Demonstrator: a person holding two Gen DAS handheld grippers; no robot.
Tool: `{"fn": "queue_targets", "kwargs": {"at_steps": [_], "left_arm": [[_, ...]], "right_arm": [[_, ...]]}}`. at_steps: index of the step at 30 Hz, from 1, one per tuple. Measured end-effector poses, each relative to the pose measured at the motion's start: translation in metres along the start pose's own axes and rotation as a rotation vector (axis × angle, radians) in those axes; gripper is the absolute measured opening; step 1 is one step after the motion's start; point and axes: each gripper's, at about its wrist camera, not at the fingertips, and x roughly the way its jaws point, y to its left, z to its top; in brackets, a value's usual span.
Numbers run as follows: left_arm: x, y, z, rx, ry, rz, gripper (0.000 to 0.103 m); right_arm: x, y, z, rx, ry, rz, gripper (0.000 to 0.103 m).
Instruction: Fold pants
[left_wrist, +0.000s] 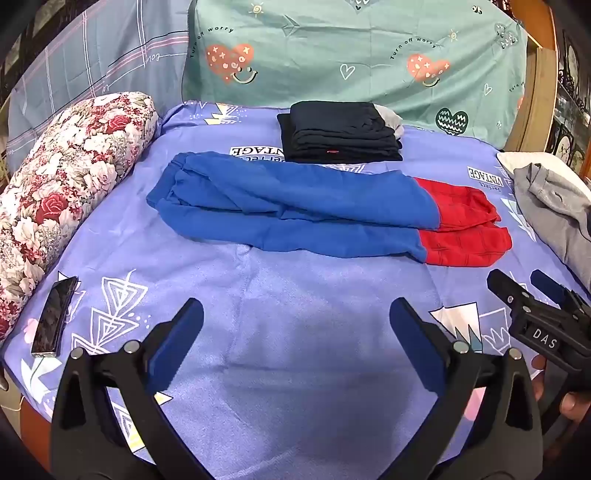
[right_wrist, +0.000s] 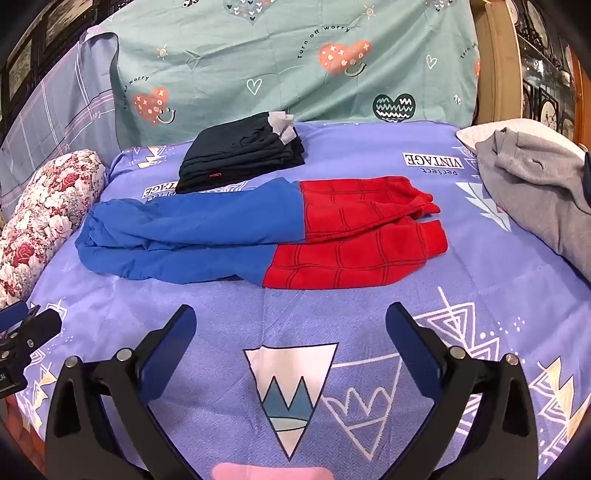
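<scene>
lying lengthwise on the bed (left_wrist: 295, 350), blue-and-red pants (left_wrist: 314, 214) rest apart from 2 spread, empty hand-held grippers, left (left_wrist: 295, 332) and right (right_wrist: 291, 336).

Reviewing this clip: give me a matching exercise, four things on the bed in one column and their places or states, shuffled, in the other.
Things:
1. blue and red fleece pants
2. stack of dark folded garments
3. black smartphone
4. crumpled grey garment

Places or states:
A. beside the floral bolster, at the bed's left edge
B. heaped at the bed's right edge
C. laid lengthwise across the middle, one leg over the other
D. folded, behind the pants

Pairs: 1-C, 2-D, 3-A, 4-B
</scene>
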Motion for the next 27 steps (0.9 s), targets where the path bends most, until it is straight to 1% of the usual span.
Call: {"fn": "queue_targets", "kwargs": {"at_steps": [7,13,14,17,23,27], "left_arm": [[-0.001,0.000,0.000,-0.001,0.001,0.000,0.101],[-0.002,-0.001,0.000,-0.002,0.000,0.000,0.101],[-0.002,-0.001,0.000,-0.002,0.000,0.000,0.101],[-0.003,-0.001,0.000,-0.001,0.001,-0.001,0.101],[-0.003,-0.003,0.002,0.010,0.002,0.001,0.101],[-0.002,-0.004,0.003,0.010,0.001,0.000,0.101]], "right_arm": [[-0.002,-0.004,0.002,0.003,0.000,-0.003,0.102],[0.002,0.007,0.005,-0.001,-0.003,0.005,0.102],[-0.004,0.001,0.005,-0.006,-0.005,0.003,0.102],[-0.007,0.005,0.003,-0.012,-0.008,0.001,0.102],[-0.004,0.006,0.001,-0.003,0.007,0.013,0.102],[-0.003,0.007,0.001,-0.014,0.008,0.004,0.102]]}}
